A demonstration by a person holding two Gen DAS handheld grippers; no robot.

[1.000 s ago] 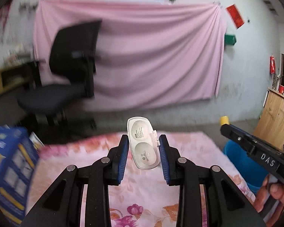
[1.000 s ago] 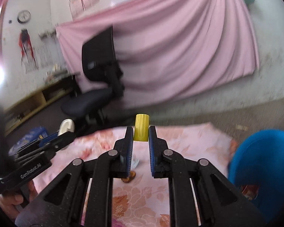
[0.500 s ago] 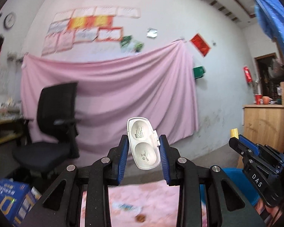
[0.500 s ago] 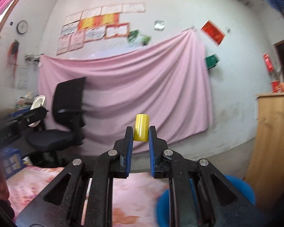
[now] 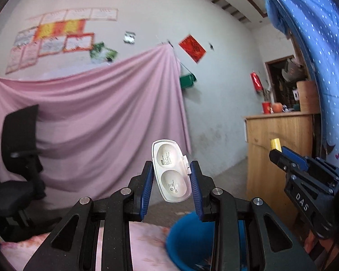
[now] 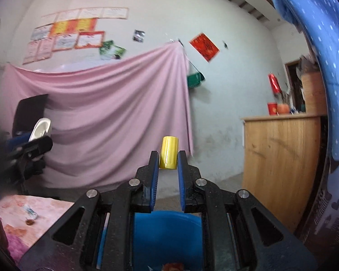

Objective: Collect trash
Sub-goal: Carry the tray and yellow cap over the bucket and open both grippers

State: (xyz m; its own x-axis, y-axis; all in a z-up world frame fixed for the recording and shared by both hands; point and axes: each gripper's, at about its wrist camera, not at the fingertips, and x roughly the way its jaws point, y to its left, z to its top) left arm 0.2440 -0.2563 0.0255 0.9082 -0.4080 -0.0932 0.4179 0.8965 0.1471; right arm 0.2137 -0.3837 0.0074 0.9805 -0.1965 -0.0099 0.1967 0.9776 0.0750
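Note:
My left gripper (image 5: 171, 176) is shut on a clear plastic blister pack (image 5: 171, 171) with two round pockets, held upright above and just left of the blue bin (image 5: 189, 239). My right gripper (image 6: 167, 160) is shut on a small yellow cylinder (image 6: 168, 155) and hangs over the blue bin (image 6: 167, 237), whose inside shows some scraps at the bottom. Each gripper shows in the other's view: the right gripper (image 5: 276, 150) at the right edge, the left gripper (image 6: 41, 133) at the left edge.
A table with a pink floral cloth (image 6: 29, 205) lies to the left, with a small wrapper (image 6: 30, 211) and a brown scrap (image 6: 29, 221) on it. A black office chair (image 5: 18, 158) stands left, a wooden cabinet (image 6: 280, 158) right, a blue dotted curtain (image 6: 323, 67) far right.
Both grippers have swung right and tilted up, away from the floral table and over the blue bin. Each still holds its item.

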